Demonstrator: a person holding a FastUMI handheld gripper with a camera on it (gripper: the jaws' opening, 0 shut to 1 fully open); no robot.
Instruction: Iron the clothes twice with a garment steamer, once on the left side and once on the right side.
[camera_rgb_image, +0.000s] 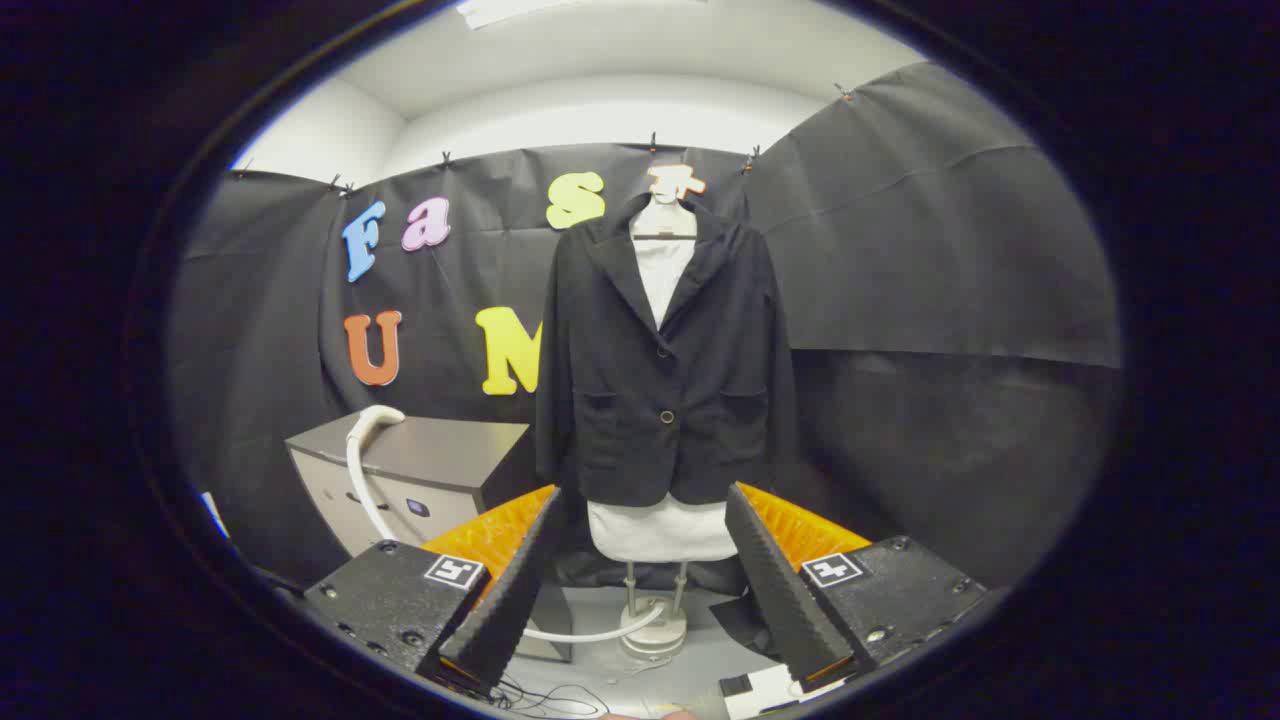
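A black blazer hangs buttoned on a white mannequin torso, straight ahead and beyond my fingers. The torso stands on a metal stand. My gripper is open, its two fingers spread wide with nothing between them. To the left, a white steamer hose curls over a grey cabinet and runs down along the floor toward the stand. The steamer head is not visible.
Black cloth walls close in the booth behind and on both sides. The grey cabinet stands left of the mannequin. Thin cables and a white-and-black slip lie on the grey floor just under my fingers.
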